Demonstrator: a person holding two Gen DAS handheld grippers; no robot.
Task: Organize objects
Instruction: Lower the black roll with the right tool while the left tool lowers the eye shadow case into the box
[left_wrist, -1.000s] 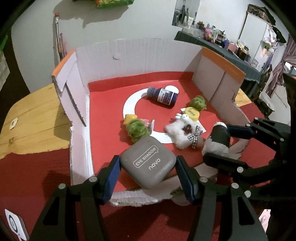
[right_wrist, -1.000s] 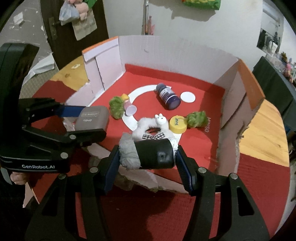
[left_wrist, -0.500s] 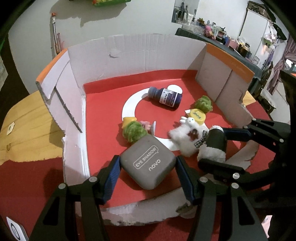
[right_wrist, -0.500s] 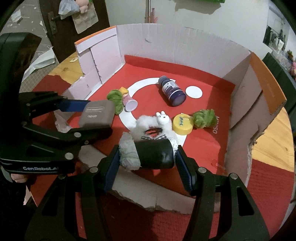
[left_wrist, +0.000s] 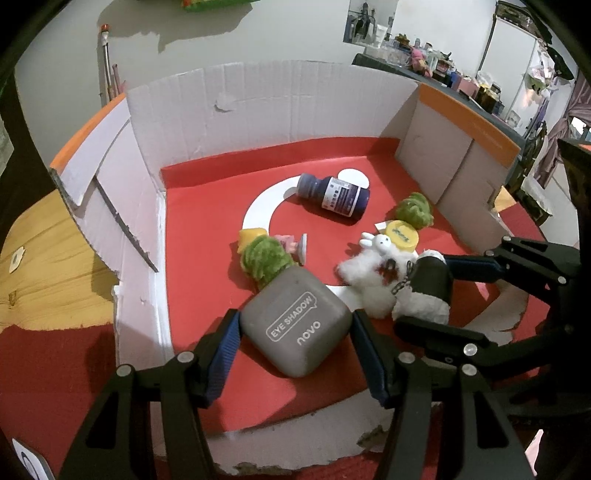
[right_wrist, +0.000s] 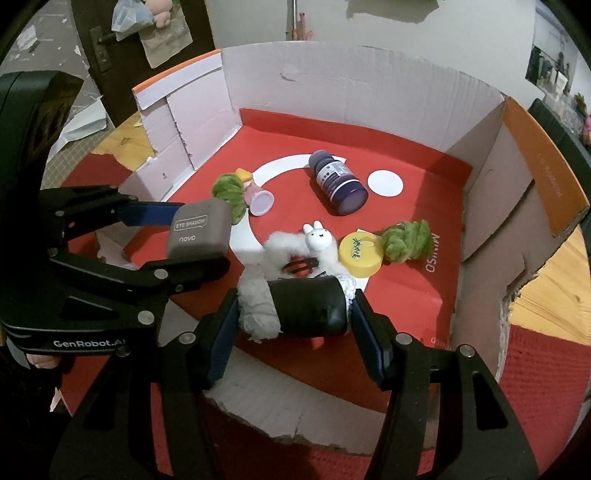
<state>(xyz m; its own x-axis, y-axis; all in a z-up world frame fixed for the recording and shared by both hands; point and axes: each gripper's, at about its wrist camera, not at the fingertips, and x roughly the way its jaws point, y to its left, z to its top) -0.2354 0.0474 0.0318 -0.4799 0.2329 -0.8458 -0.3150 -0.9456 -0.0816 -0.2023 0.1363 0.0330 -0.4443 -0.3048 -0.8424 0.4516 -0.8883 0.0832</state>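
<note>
My left gripper (left_wrist: 295, 354) is shut on a grey eye shadow case (left_wrist: 295, 321), held over the front of the cardboard box (left_wrist: 280, 110); the case also shows in the right wrist view (right_wrist: 199, 234). My right gripper (right_wrist: 293, 332) is shut on a black roll with white fluffy ends (right_wrist: 306, 308), just behind a white bunny plush (right_wrist: 310, 247). The roll shows in the left wrist view (left_wrist: 428, 291) to the right of the case.
On the box's red floor lie a dark blue bottle (right_wrist: 338, 181), a yellow lid (right_wrist: 360, 256), two green fuzzy balls (right_wrist: 406, 240) (right_wrist: 229, 192), a pink cup (right_wrist: 260, 197) and a white disc (right_wrist: 384, 182). The torn front wall (right_wrist: 295, 417) is low.
Both grippers have moved forward over the torn front wall into the box, each keeping its object. The objects lying in the box have not moved.
</note>
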